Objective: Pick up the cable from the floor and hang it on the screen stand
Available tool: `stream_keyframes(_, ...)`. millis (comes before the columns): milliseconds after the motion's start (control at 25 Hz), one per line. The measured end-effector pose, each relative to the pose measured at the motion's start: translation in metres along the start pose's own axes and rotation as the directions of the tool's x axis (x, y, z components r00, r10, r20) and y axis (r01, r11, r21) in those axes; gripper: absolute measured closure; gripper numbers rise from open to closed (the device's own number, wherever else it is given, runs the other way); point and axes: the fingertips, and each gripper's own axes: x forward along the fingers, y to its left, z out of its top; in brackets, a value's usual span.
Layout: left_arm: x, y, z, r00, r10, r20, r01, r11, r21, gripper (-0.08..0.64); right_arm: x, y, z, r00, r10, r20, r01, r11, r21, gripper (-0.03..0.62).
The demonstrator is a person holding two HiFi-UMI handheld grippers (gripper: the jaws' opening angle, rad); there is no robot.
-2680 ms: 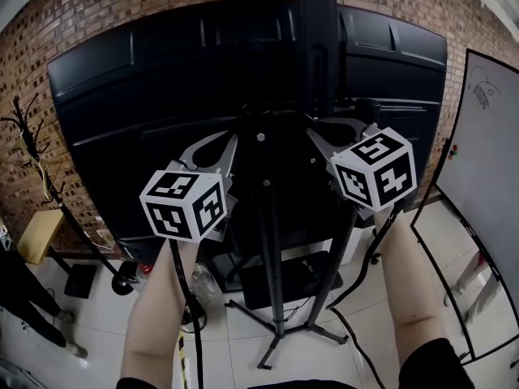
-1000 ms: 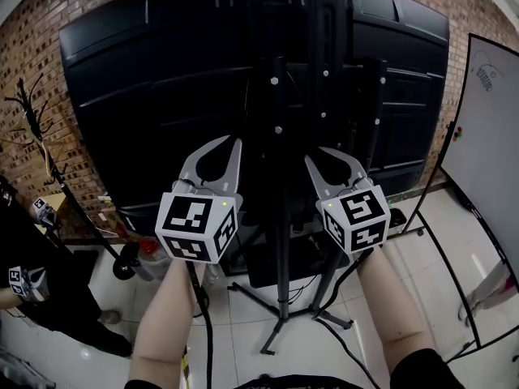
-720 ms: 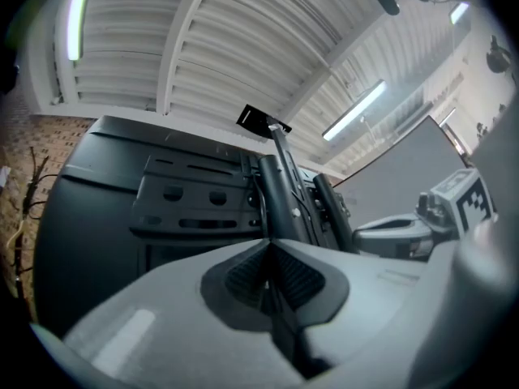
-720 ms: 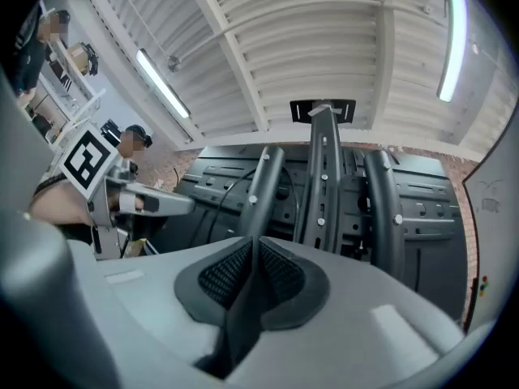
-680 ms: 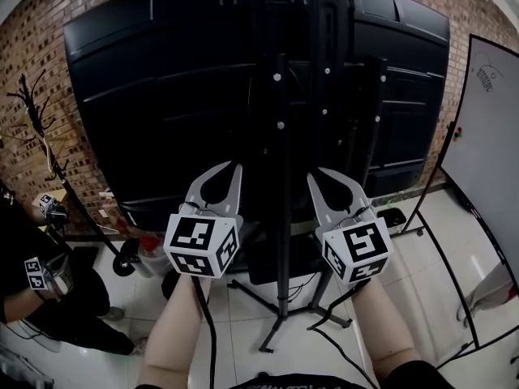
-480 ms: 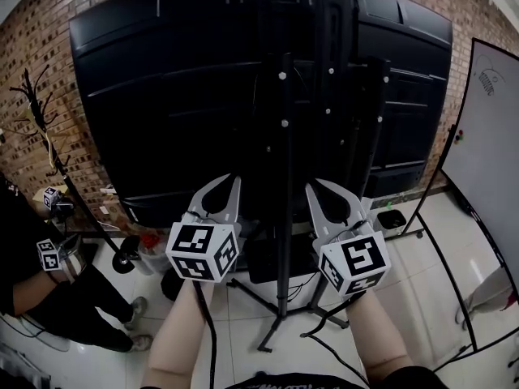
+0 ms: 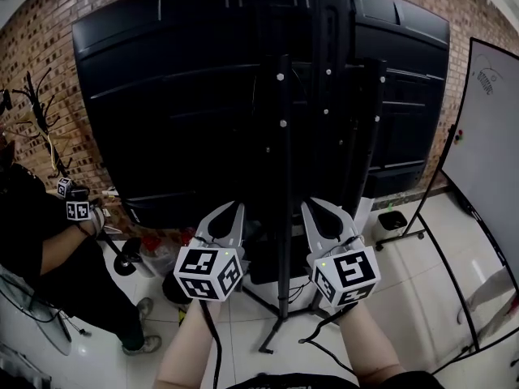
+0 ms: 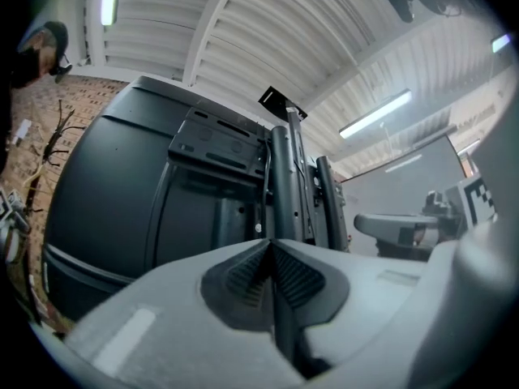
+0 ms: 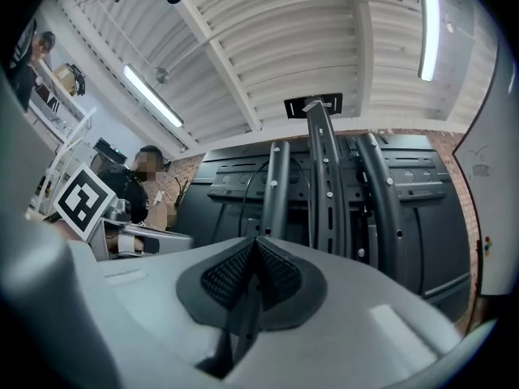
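Left gripper [image 8: 270,241]: jaws pressed together, nothing between them. Right gripper [image 9: 256,240]: jaws have just been closing and now meet, also empty. Thin dark cable [image 9: 247,189] runs down the screen stand [image 7: 284,136], just ahead of and above both jaw tips.

Two grippers: left gripper [image 7: 238,207], right gripper [image 7: 308,206], two marker cubes [image 7: 209,272]. One screen stand [image 7: 284,177] with three upright posts, one black screen [image 7: 162,96]. One whiteboard [image 7: 491,136], one coat rack [image 7: 40,128], one other person [image 7: 32,225].
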Motion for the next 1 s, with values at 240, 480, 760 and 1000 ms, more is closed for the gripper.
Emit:
stream_keyframes(240, -0.007, -0.010, -0.016, 1.000, 0.000, -0.030, 0.000, 1.000, -0.004, 0.555, -0.001, 0.009, -0.008, 0.999, 0.030, -0.025, -0.030, 1.000, -0.007, 0.584)
stream_keyframes(480, -0.015, -0.020, -0.022, 0.999, 0.002, -0.033, -0.001, 1.000, 0.008, 0.555, -0.001, 0.018, -0.023, 0.996, 0.061, -0.062, -0.060, 0.998, 0.008, 0.584)
stream_keyframes(760, -0.019, -0.027, -0.037, 0.998, 0.004, -0.060, -0.005, 1.000, -0.008, 0.555, -0.007, 0.023, -0.042, 0.992, 0.076, -0.102, -0.073, 0.997, 0.025, 0.584)
stream_keyframes(1000, -0.017, -0.029, -0.046, 0.997, 0.002, -0.077, -0.004, 1.000, -0.023, 0.555, -0.009, 0.025, -0.058, 0.987, 0.087, -0.137, -0.085, 0.996, 0.018, 0.584)
